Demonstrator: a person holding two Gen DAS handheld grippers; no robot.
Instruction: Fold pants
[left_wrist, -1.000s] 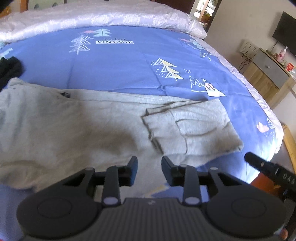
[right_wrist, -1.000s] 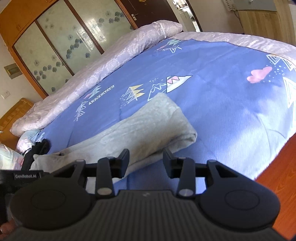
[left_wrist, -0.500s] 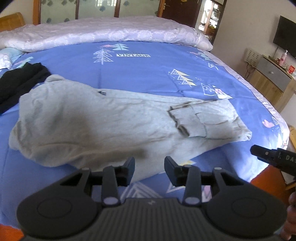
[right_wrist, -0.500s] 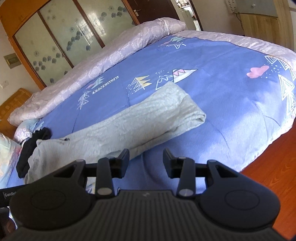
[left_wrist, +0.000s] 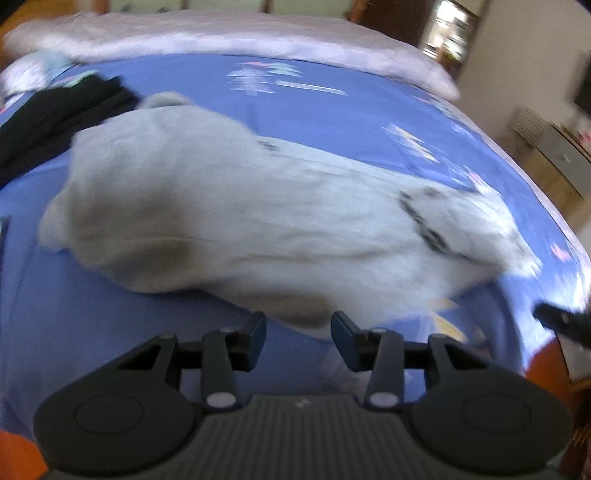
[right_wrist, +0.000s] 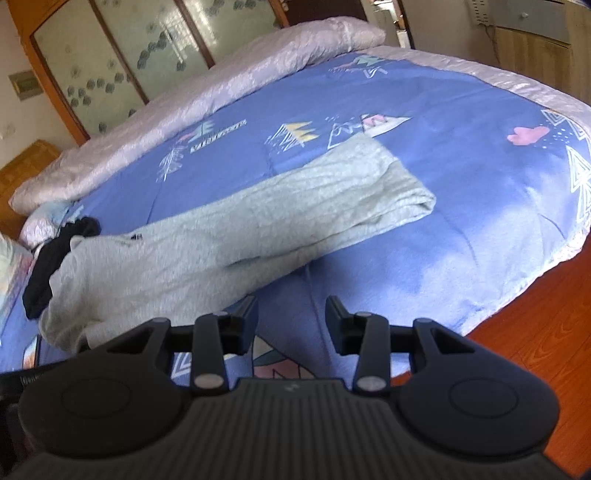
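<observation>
- One pair of grey pants (left_wrist: 258, 229) is laid across the blue quilt (right_wrist: 461, 229), one black garment (left_wrist: 55, 114) at its waist end
- Left gripper (left_wrist: 298, 330) and right gripper (right_wrist: 291, 317) are held empty over bare quilt near the bed edge; the left jaws have just been opening, the right are parted

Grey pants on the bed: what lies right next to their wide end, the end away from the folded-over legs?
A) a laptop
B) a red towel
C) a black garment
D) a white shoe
C: a black garment lies bunched against the wide end of the grey pants on the blue bedspread, and the left wrist view shows the same dark cloth there.
</observation>
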